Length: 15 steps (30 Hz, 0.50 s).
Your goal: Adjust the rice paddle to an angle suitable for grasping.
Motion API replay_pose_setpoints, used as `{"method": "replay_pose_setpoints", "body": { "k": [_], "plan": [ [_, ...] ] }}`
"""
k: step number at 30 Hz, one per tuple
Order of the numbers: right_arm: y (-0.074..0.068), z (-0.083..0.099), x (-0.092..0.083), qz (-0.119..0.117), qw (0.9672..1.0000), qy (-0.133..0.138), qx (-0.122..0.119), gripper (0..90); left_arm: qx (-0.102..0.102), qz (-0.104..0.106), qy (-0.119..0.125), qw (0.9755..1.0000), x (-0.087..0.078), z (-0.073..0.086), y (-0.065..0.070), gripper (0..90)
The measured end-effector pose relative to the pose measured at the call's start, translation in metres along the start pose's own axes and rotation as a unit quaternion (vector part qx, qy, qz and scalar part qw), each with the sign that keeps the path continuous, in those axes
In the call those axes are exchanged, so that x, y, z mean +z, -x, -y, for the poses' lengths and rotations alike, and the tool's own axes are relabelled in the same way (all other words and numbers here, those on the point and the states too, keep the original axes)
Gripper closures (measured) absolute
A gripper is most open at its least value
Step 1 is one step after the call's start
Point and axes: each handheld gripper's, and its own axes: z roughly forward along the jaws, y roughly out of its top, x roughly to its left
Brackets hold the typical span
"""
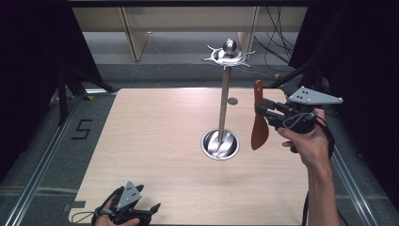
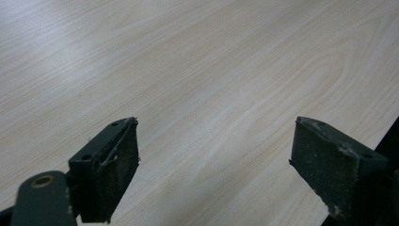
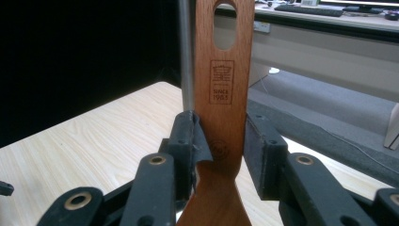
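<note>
A metal utensil stand [image 1: 225, 94] rises from its round steel base [image 1: 219, 144] at mid table, with a hooked crown and a ball on top. To its right my right gripper [image 1: 260, 109] is shut on a brown wooden spatula [image 1: 258, 123], held upright off the table with the blade hanging down. In the right gripper view the spatula's handle [image 3: 221, 89] stands between the pads [image 3: 190, 141], its hanging hole at the top and the stand's pole [image 3: 186, 56] just behind. My left gripper [image 1: 153, 208] rests at the table's front left edge, open, with bare wood between its pads [image 2: 115, 165].
The light wooden table [image 1: 155, 141] has a small round mark [image 1: 232, 100] behind the stand. Metal rails run along both sides on the grey floor. Dark curtains flank the scene, and cables lie at the back right.
</note>
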Motion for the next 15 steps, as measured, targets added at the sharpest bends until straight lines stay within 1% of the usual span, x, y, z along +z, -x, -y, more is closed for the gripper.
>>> {"method": "replay_pose_setpoints", "body": {
  "k": [1, 2, 3, 4, 5, 6, 7, 8, 9, 10, 11, 12, 13, 14, 15],
  "plan": [
    [0.0, -0.002, 0.0, 0.002, 1.0, 0.004, -0.005, 67.0, 0.005, -0.004, -0.005, 1.0, 0.0, 0.0, -0.001, 15.1],
    [-0.001, -0.003, -0.001, -0.001, 1.0, 0.003, 0.004, 67.1, 0.0, 0.001, -0.001, 1.0, 0.0, 0.0, 0.0, 15.1],
    [0.0, -0.005, -0.001, 0.001, 1.0, 0.009, -0.004, 67.1, -0.004, 0.003, 0.002, 1.0, 0.001, 0.0, 0.0, 15.1],
    [0.0, -0.008, -0.002, -0.004, 0.9999, 0.013, -0.002, 67.1, -0.003, 0.003, 0.001, 1.0, 0.001, 0.0, 0.0, 15.1],
    [0.0, -0.008, -0.002, -0.004, 0.9999, 0.013, -0.002, 67.1, -0.003, 0.003, 0.001, 1.0, 0.001, 0.0, 0.0, 15.1],
    [-0.001, -0.012, -0.004, -0.005, 0.9999, 0.012, -0.001, 67.1, -0.004, 0.002, 0.002, 1.0, 0.001, 0.0, 0.0, 15.1],
    [0.0, -0.014, -0.004, -0.004, 0.9998, 0.018, -0.007, 67.1, -0.004, 0.002, 0.002, 1.0, 0.001, 0.0, 0.0, 15.1],
    [-0.001, -0.016, -0.005, -0.001, 0.9998, 0.017, -0.005, 67.0, 0.01, 0.002, 0.002, 1.0, 0.001, 0.0, -0.001, 15.1],
    [-0.001, -0.018, -0.005, 0.0, 0.9997, 0.023, -0.006, 67.1, -0.003, 0.003, 0.001, 1.0, 0.001, 0.0, 0.0, 15.1],
    [-0.002, -0.02, -0.006, -0.007, 0.9997, 0.023, -0.002, 67.1, -0.003, 0.003, 0.002, 1.0, 0.001, 0.0, 0.0, 15.1],
    [-0.002, -0.02, -0.006, -0.007, 0.9997, 0.023, -0.002, 67.1, -0.003, 0.003, 0.002, 1.0, 0.001, 0.0, 0.0, 15.1],
    [-0.002, -0.024, -0.007, -0.007, 0.9997, 0.023, -0.005, 67.1, -0.003, 0.002, 0.002, 1.0, 0.001, 0.0, 0.0, 15.1],
    [-0.003, -0.025, -0.007, -0.006, 0.9995, 0.03, -0.004, 67.0, -0.003, 0.003, 0.0, 1.0, 0.001, 0.0, 0.0, 15.1],
    [-0.003, -0.027, -0.007, -0.006, 0.9995, 0.03, -0.009, 67.1, -0.002, 0.004, -0.001, 1.0, 0.0, 0.0, 0.0, 15.1],
    [-0.005, -0.028, -0.007, -0.008, 0.9994, 0.032, -0.001, 67.1, -0.002, 0.003, 0.001, 1.0, 0.0, 0.0, 0.0, 15.1]
  ]
}}
